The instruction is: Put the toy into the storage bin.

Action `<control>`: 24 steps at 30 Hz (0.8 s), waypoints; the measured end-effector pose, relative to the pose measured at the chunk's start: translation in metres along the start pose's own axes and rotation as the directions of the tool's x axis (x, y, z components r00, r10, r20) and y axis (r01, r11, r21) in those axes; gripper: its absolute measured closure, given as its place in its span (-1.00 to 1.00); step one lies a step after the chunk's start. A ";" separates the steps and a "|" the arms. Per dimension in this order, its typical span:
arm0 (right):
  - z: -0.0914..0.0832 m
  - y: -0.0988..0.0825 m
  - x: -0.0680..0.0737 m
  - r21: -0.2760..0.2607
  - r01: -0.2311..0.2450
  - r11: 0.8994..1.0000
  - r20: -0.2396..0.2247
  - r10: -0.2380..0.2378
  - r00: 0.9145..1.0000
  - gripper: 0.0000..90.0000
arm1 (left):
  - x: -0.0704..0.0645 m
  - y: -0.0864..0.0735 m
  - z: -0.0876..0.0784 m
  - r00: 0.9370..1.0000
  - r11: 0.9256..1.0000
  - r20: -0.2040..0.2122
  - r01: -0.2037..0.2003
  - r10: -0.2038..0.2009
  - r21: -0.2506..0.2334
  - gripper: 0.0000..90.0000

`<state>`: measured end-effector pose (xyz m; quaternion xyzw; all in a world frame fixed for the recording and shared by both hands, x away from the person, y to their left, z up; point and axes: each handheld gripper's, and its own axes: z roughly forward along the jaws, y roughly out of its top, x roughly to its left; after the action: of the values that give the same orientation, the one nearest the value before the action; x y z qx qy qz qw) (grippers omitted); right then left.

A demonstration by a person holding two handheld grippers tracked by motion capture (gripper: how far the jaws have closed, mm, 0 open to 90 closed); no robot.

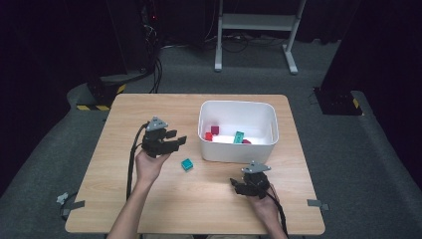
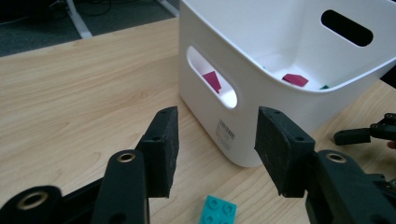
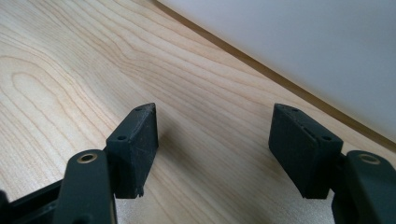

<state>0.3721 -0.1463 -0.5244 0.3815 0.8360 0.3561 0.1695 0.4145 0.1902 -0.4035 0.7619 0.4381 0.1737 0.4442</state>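
The teal brick (image 2: 218, 210) lies flat, studs up, on the table (image 2: 70, 93) just below the left gripper (image 2: 215, 149), whose jaws stand apart and empty, its long axis unclear.

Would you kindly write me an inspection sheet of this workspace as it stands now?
Surface: light wooden table, bare grain.
Job's things: teal studded plastic brick lying on the table beside the white plastic bin; red, magenta and teal blocks inside the bin.
Clutter: nothing seen.
Grippers: left claw open, nothing between its jaws, above the teal brick; right claw open, nothing between its jaws, near the bin wall.
Cables: black cable trailing along the left forearm; more cables on the floor behind.
Surroundings: grey carpet, white metal stand, dark curtains.
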 end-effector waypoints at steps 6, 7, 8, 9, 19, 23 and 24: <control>0.000 0.000 0.000 0.000 0.000 1.000 0.000 0.000 1.000 -0.26 | 0.004 -0.013 -0.001 1.000 1.000 -0.009 0.022 -0.022 0.013 0.07; 0.000 0.000 0.000 0.000 0.000 1.000 0.000 0.000 1.000 -0.26 | 0.004 -0.015 -0.001 1.000 1.000 -0.010 0.026 -0.025 0.011 0.07; 0.000 0.000 0.000 0.000 0.000 1.000 0.000 0.000 1.000 -0.26 | 0.004 -0.017 -0.001 1.000 1.000 -0.009 0.028 -0.028 0.011 0.06; 0.000 0.000 0.000 0.000 0.001 1.000 0.000 -0.001 1.000 -0.26 | 0.004 -0.018 -0.001 1.000 1.000 -0.009 0.028 -0.028 0.013 0.06; 0.000 0.000 0.000 0.000 0.000 1.000 0.000 0.000 1.000 -0.26 | 0.003 -0.040 0.009 0.999 0.997 -0.016 0.039 -0.038 0.061 0.03; 0.000 0.000 0.000 0.000 0.000 1.000 0.000 0.000 1.000 -0.26 | 0.002 -0.048 0.013 0.999 0.996 -0.016 0.039 -0.038 0.076 0.02; 0.000 0.000 0.000 0.000 0.001 1.000 0.000 -0.001 1.000 -0.26 | 0.001 -0.050 0.014 0.999 0.996 -0.018 0.037 -0.036 0.081 0.01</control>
<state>0.3722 -0.1463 -0.5244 0.3812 0.8361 0.3563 0.1697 0.3993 0.1947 -0.4527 0.7698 0.4622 0.1539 0.4124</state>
